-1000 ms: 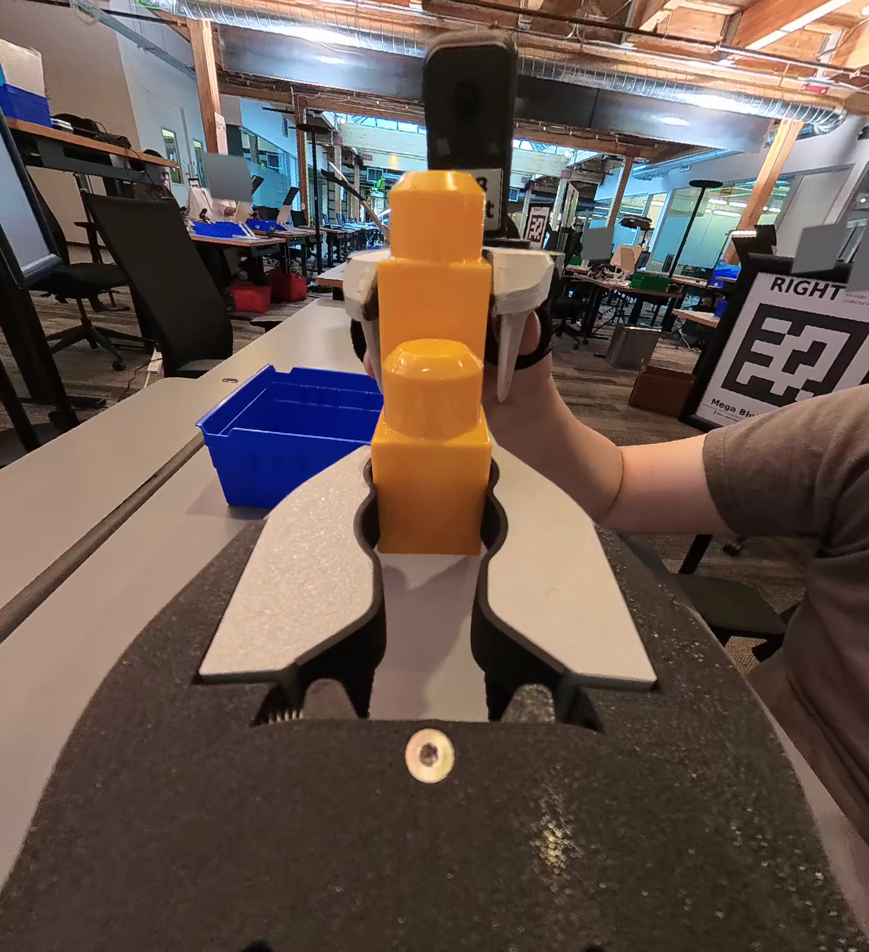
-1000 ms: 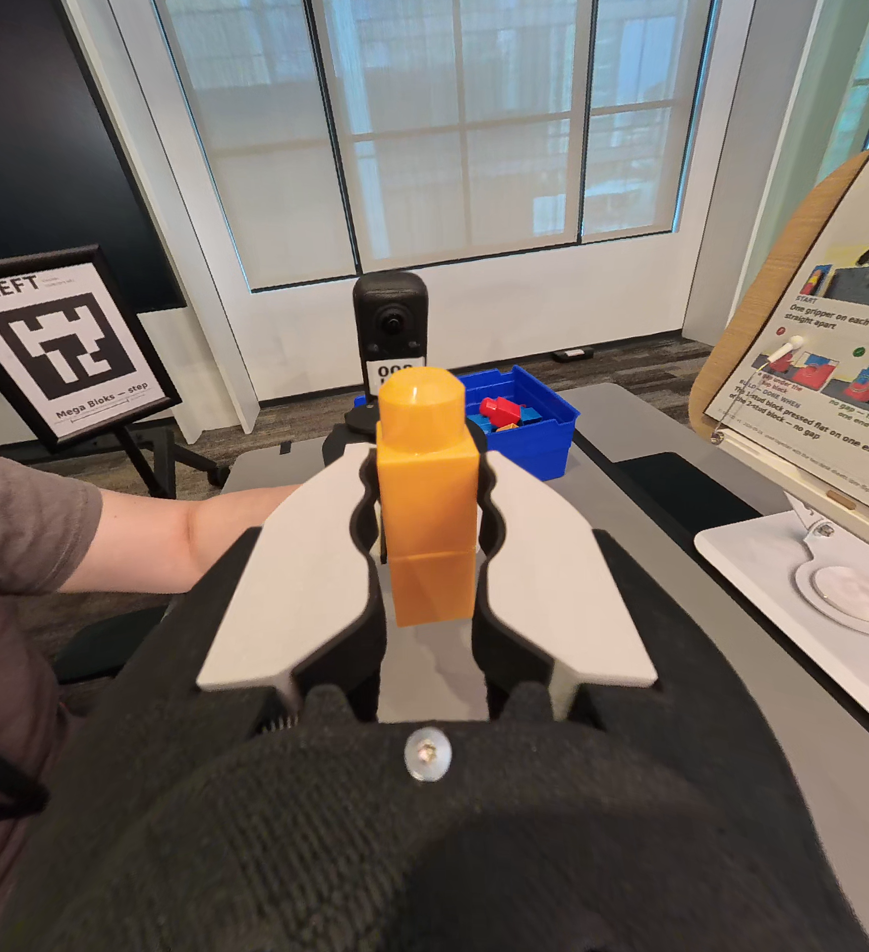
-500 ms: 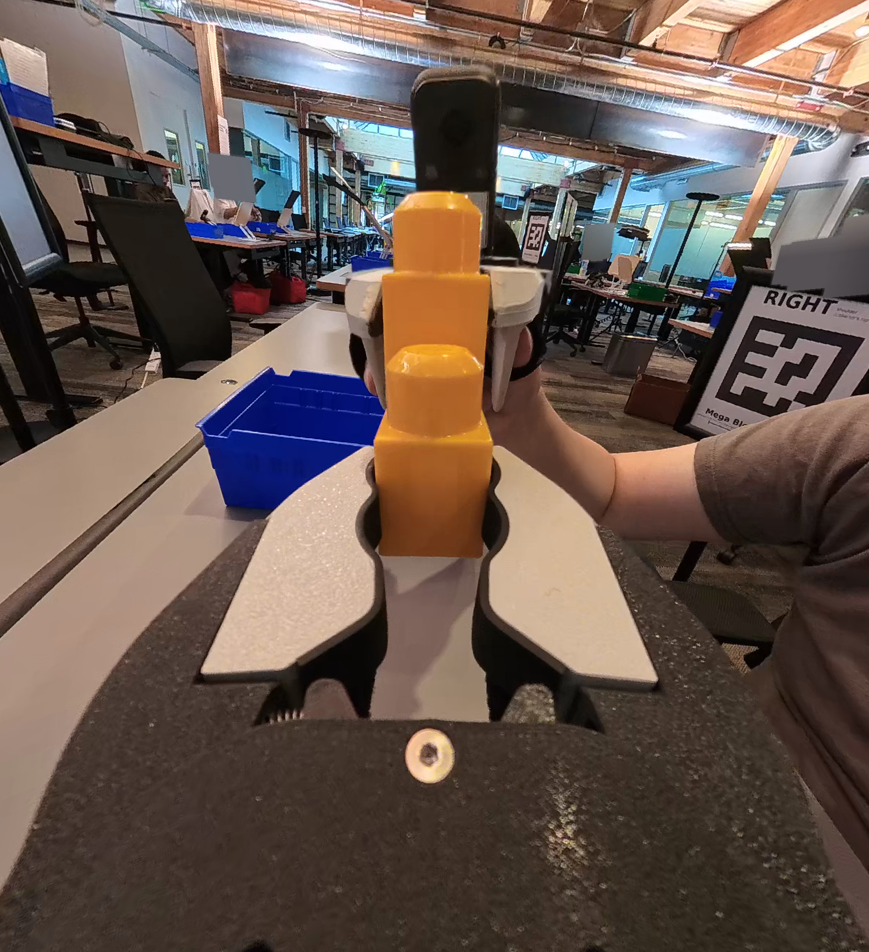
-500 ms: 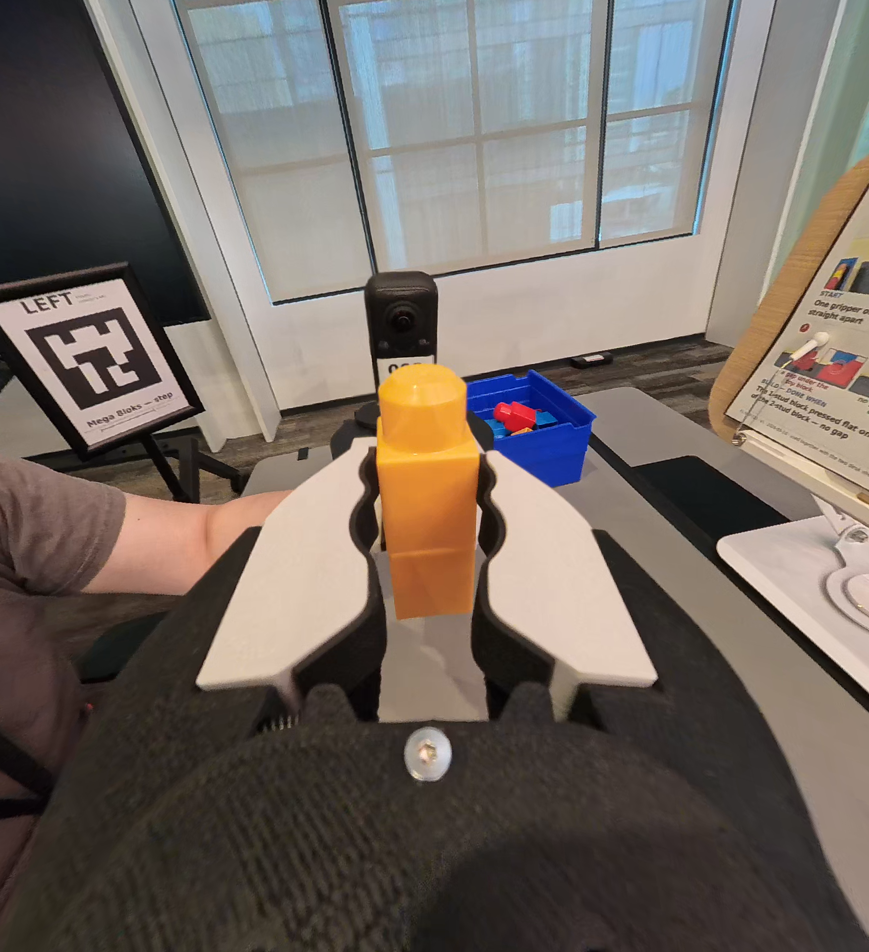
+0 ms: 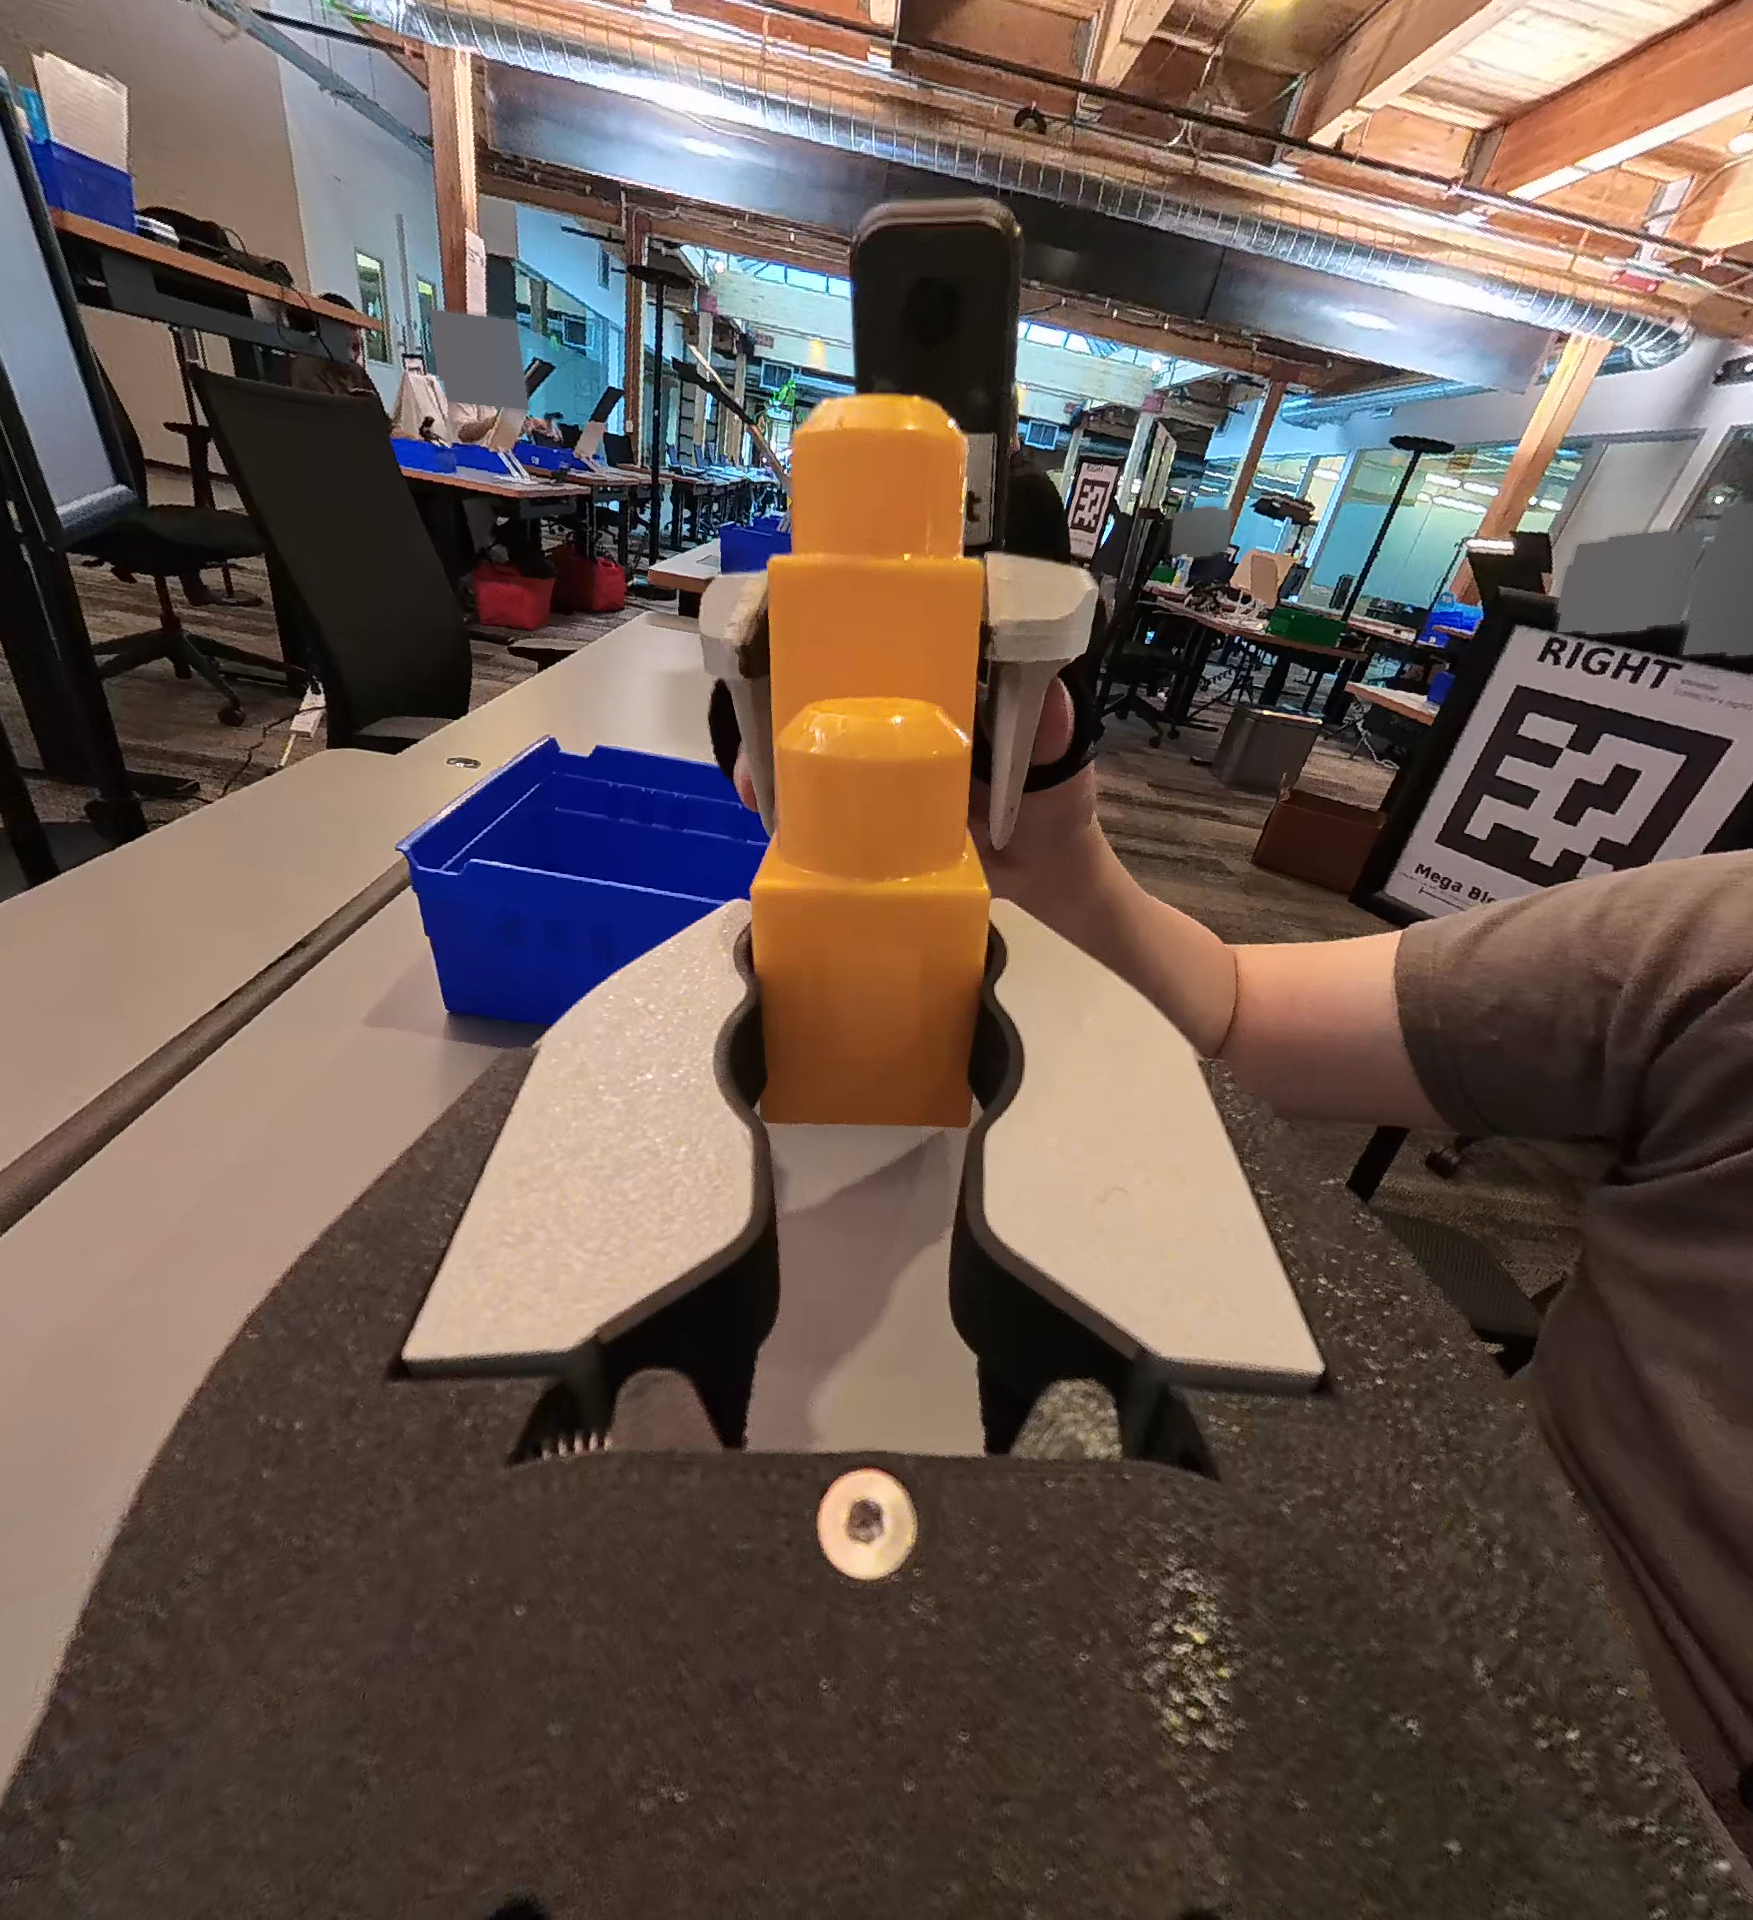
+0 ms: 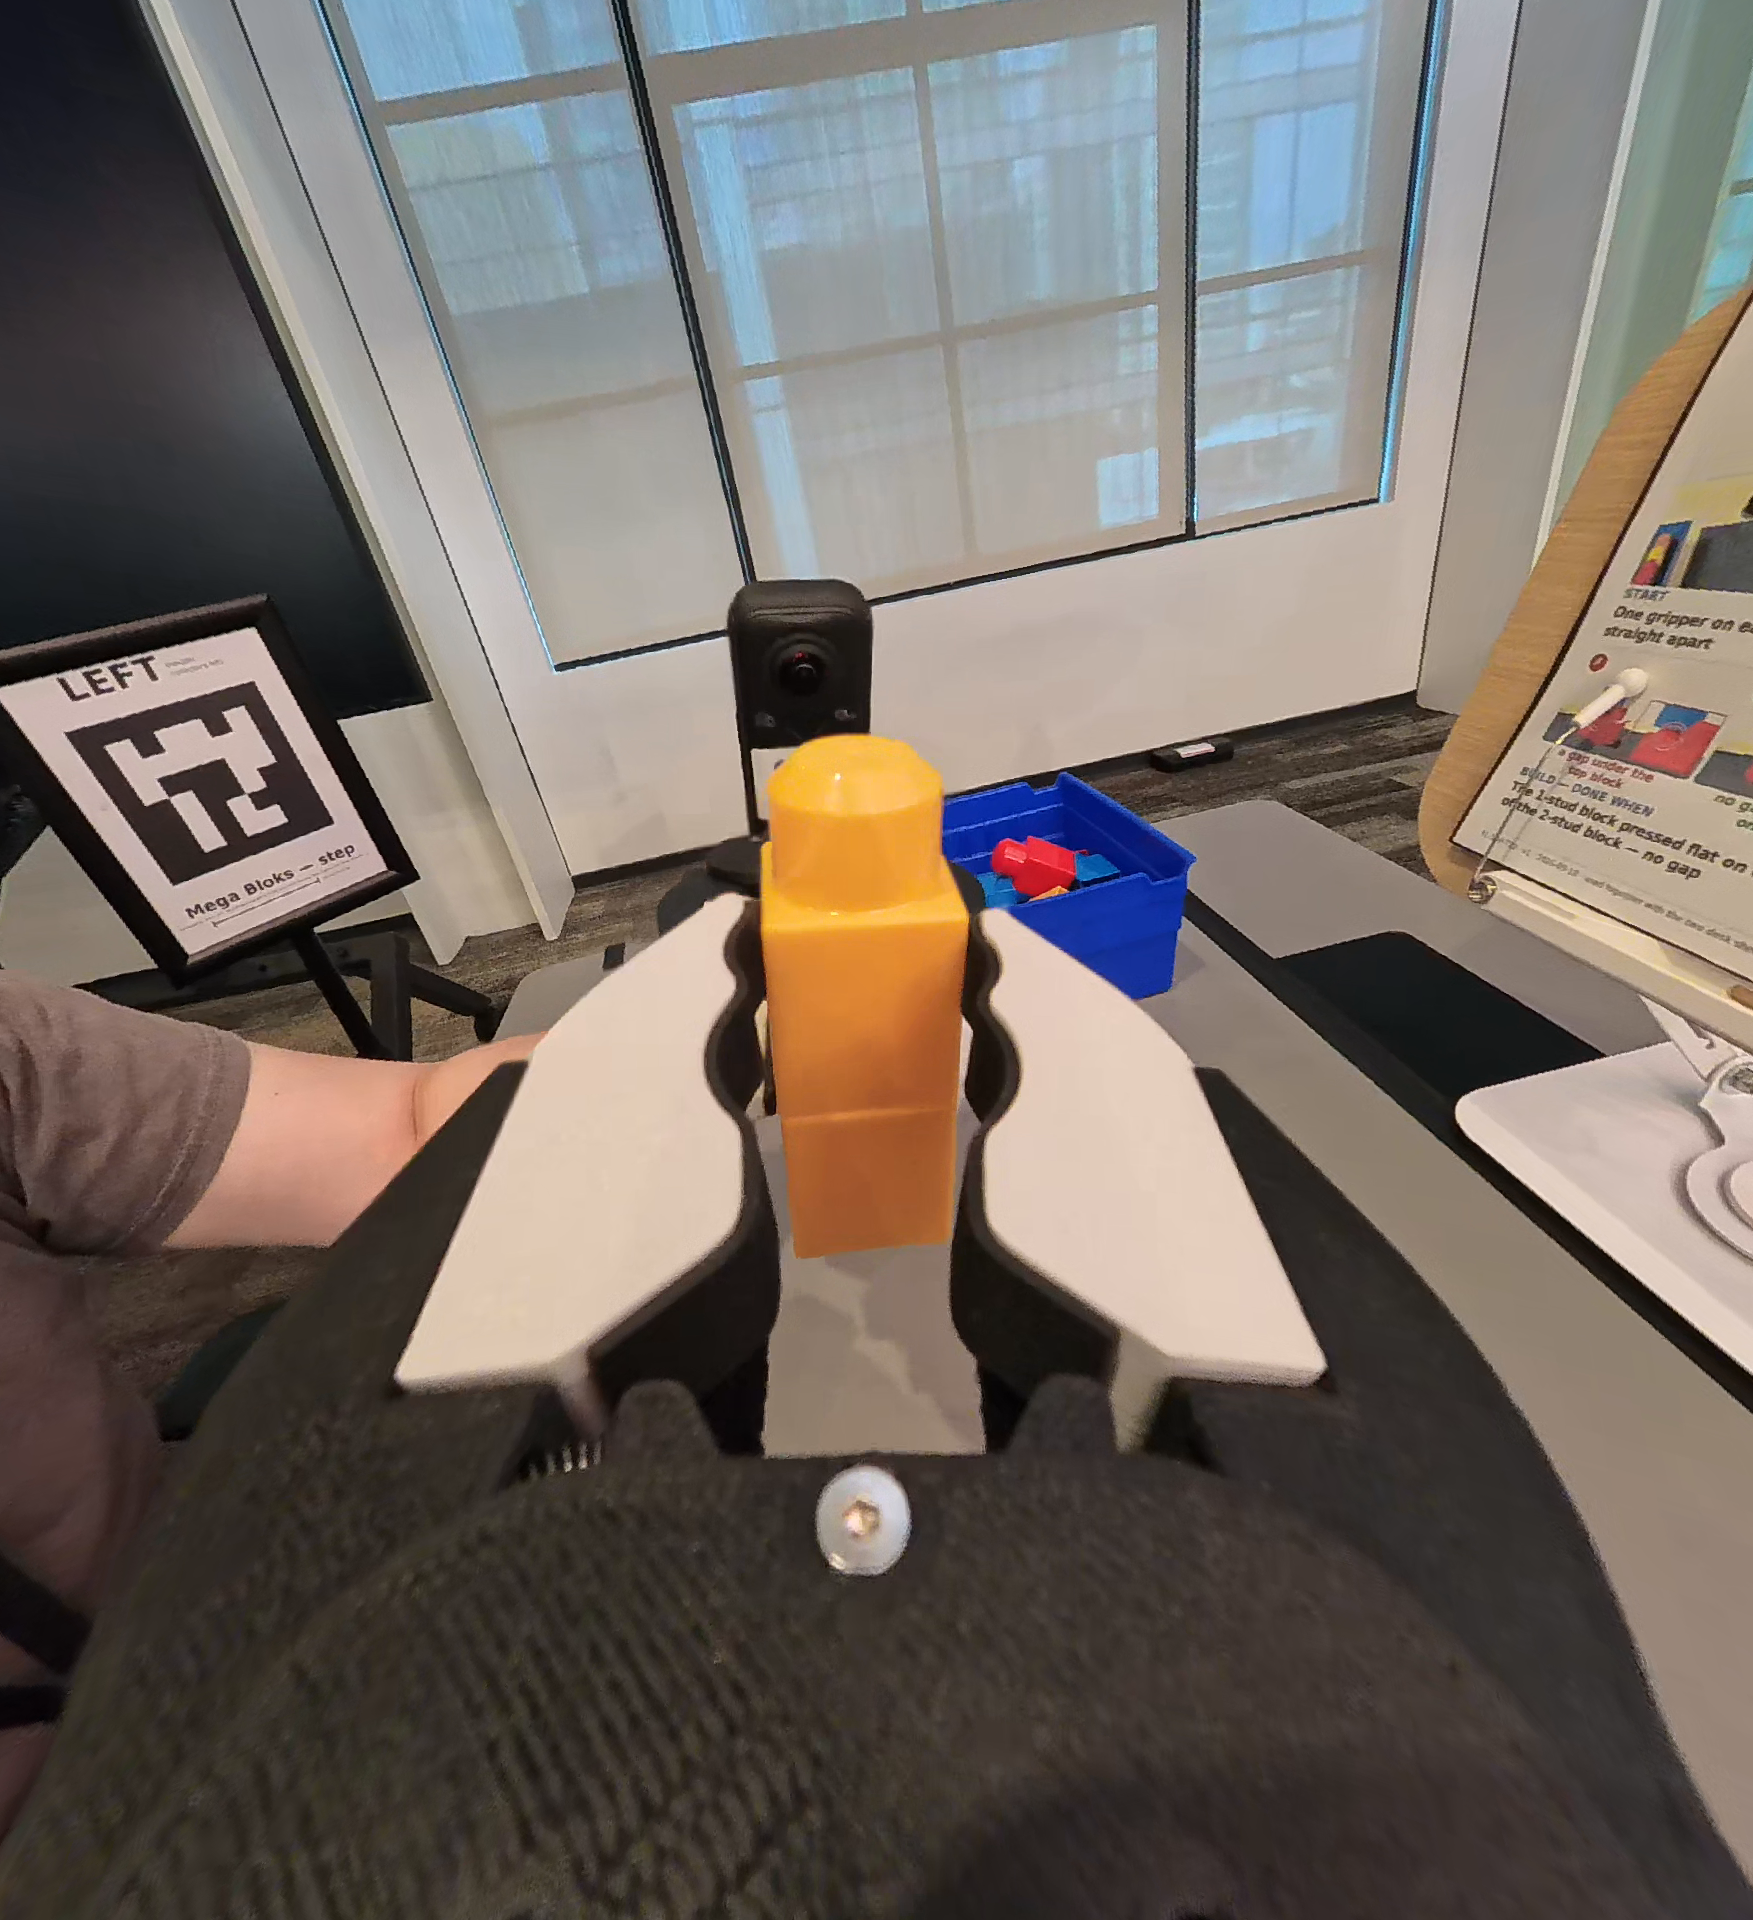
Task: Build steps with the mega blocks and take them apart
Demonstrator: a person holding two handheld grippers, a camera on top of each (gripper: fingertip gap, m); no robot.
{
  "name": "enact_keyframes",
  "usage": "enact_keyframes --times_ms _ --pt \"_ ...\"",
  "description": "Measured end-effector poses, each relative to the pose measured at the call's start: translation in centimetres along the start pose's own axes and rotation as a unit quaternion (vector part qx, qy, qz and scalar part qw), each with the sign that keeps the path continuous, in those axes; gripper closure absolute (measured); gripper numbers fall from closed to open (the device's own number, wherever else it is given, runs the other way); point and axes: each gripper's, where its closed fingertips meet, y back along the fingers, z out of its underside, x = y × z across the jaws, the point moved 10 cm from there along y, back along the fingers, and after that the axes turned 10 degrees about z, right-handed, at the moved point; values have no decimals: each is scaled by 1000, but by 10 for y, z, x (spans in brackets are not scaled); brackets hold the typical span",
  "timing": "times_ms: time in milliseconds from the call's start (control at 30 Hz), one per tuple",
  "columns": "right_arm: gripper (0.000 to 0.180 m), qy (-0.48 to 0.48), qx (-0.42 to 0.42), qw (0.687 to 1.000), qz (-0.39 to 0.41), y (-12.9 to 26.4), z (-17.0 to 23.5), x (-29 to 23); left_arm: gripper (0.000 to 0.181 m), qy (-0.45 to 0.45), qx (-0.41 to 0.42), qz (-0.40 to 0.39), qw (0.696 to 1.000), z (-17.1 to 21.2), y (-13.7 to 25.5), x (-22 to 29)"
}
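Note:
Two orange mega blocks form a step held above the grey table (image 5: 124,997). My left gripper (image 5: 870,997) is shut on the lower, longer orange block (image 5: 867,1018), whose near stud is free. My right gripper (image 5: 882,665) faces it and is shut on the upper one-stud orange block (image 5: 872,644), which sits on the far end. In the right wrist view my right gripper (image 6: 861,997) clamps the upper block (image 6: 856,977). The lower block (image 6: 867,1184) meets it with no gap that I can see. The left gripper's fingers are hidden behind the blocks there.
A blue bin (image 5: 560,914) stands on the table beyond the blocks; in the right wrist view the bin (image 6: 1090,935) holds red and blue blocks (image 6: 1033,862). An instruction board (image 6: 1682,727) on a white base (image 6: 1599,1164) stands right. Framed signs (image 6: 197,779) stand off the table. One gripper's finger ends stand about 4 centimeters off the other's.
Both grippers stay shut on the joined orange blocks. The pair has shifted only slightly, and the background slides a little in both views.

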Motion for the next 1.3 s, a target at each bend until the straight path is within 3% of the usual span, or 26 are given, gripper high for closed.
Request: enact_keyframes --times_ms 200,400,700,833,900,967,1100,1167,1300 --pt "143 -6 -2 1000 -7 -1 0 2 144 0 -3 -1 1000 -1 1 -1" --pt "134 49 -67 997 -12 11 -10 0 144 4 7 15 1000 -5 10 -2" --pt "134 56 -130 990 -1 11 -6 0 144 -9 -59 12 998 3 3 -2" --pt "145 73 -155 985 -1 14 -6 -1 144 -13 -66 13 998 6 1 -2" --pt "145 95 -163 982 9 20 -11 0 123 -9 -65 -7 998 6 1 -4" --pt "145 132 -162 977 43 43 -26 6 111 -6 -76 -34 997 5 5 -7" --pt "145 171 -111 952 226 146 -55 49 123 -1 -61 -10 998 -2 13 -4" --pt "145 158 -133 927 312 195 -46 79 124 -6 -65 -7 998 -5 14 -1" --pt "145 97 -204 919 323 230 -2 128 125 -11 -75 -2 997 -6 16 1"
